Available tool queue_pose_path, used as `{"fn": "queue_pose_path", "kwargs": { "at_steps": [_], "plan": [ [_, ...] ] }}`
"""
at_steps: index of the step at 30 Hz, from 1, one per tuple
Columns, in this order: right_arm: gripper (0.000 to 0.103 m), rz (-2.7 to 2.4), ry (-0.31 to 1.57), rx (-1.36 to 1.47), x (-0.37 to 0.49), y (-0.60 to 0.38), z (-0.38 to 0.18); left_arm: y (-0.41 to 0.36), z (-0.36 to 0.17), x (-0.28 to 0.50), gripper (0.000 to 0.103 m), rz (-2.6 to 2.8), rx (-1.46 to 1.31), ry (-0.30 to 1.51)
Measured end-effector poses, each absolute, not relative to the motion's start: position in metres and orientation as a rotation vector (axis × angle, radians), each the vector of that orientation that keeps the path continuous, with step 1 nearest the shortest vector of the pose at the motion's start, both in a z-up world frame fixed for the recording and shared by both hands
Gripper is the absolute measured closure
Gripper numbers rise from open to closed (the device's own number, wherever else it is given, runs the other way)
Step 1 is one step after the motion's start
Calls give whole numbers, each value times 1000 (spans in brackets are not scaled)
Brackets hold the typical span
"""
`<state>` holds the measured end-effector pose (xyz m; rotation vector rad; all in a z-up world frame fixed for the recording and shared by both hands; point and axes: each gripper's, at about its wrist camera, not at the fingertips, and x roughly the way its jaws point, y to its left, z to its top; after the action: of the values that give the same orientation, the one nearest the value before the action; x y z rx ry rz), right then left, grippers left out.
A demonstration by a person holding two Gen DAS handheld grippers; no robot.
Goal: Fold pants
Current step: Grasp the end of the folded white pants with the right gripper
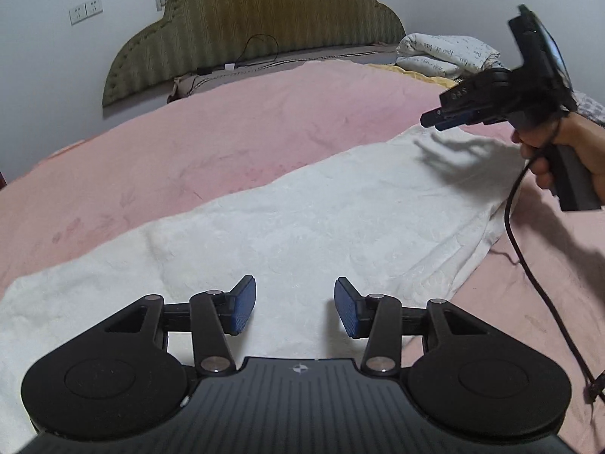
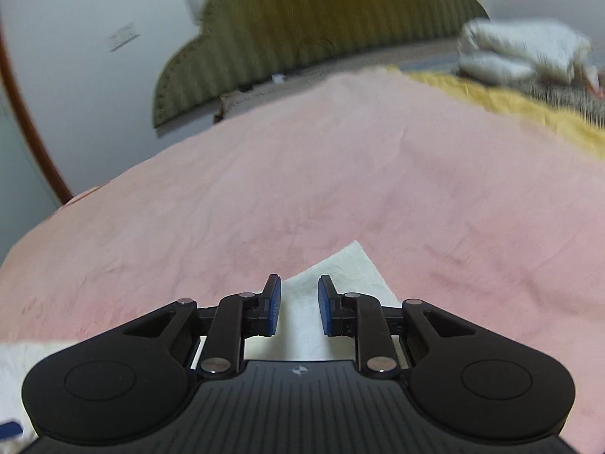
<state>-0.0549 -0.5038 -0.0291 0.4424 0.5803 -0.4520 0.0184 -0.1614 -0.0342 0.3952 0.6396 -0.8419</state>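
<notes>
White textured pants (image 1: 302,219) lie flat in a long band across the pink bedspread (image 1: 234,128), running from lower left to upper right in the left wrist view. My left gripper (image 1: 295,310) is open and empty, hovering above the near part of the pants. My right gripper (image 1: 440,118), held by a hand, hovers above the far right end of the pants and casts a shadow on them. In the right wrist view my right gripper (image 2: 299,304) is open and empty above a corner of the pants (image 2: 340,268), with the pink bedspread (image 2: 340,174) beyond.
An olive padded headboard (image 1: 257,22) stands against the white wall. Folded white bedding (image 1: 446,55) and a yellow blanket (image 2: 522,109) lie at the far right. A black cable (image 1: 529,265) hangs from my right gripper. A charger cord (image 1: 261,60) lies by the headboard.
</notes>
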Motion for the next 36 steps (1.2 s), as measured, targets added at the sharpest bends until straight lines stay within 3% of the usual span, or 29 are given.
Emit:
{"fn": "queue_pose_path", "kwargs": {
  "at_steps": [5, 9, 14, 16, 19, 22, 29, 36],
  "plan": [
    [82, -362, 693, 498, -61, -505, -50, -170, -43, 5, 53, -937, 447, 681],
    [82, -476, 624, 463, -87, -500, -39, -168, -39, -15, 53, -958, 519, 569],
    [79, -281, 608, 495, -120, -478, -34, -166, -36, 4, 39, -895, 380, 602],
    [79, -257, 704, 442, -120, -466, -46, -170, -42, 9, 39, -892, 404, 645],
    [79, -359, 643, 394, -145, -456, -38, -166, -44, 0, 39, -909, 421, 619],
    [77, -416, 532, 531, -178, -466, -26, -163, -41, -8, 38, -890, 435, 540],
    [77, -339, 567, 911, -201, -482, -62, -163, -50, -5, 36, -875, 413, 573],
    [72, -293, 323, 1253, -209, -510, -98, -161, -52, -10, 31, -863, 431, 538]
  ]
}}
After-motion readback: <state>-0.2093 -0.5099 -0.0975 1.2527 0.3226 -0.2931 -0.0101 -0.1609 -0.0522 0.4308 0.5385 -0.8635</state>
